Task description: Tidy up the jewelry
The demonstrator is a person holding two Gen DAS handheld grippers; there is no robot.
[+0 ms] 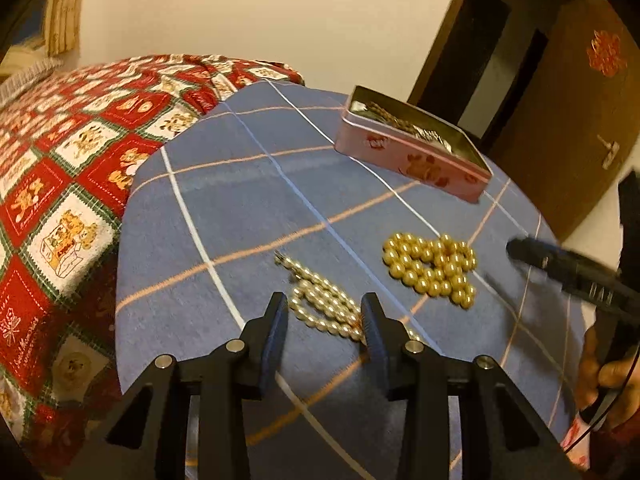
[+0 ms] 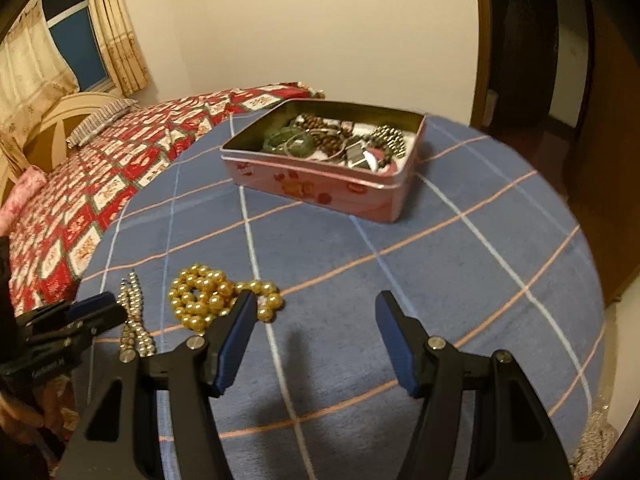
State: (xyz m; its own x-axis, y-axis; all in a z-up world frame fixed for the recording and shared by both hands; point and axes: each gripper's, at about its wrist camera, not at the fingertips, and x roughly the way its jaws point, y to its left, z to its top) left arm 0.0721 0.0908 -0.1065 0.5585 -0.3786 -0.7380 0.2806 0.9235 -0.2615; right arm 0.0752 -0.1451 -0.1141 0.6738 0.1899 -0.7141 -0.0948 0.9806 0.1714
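Pink tin [image 2: 320, 192] bore only unreadable red motifs; I could read no writing. It sat far back on the blue checked cloth [image 2: 460, 272], with bare cloth before it. My left gripper [image 1: 326, 312] straddled the white pearl strand [image 1: 320, 300], jaws apart. My right gripper [image 2: 316, 300] was open beside the gold beads [image 2: 208, 296].

A bed carries everything, spread with a blue blanket [image 2: 400, 280] crossed by white and orange lines. Directly on the blanket sit an open pink tin [image 2: 320, 184] full of mixed jewelry, a heap of gold beads [image 1: 434, 268] and, just beside it, a string of pale oval pearls [image 1: 320, 304]. A red patchwork quilt [image 1: 60, 184] covers the bed beyond the blanket's edge.
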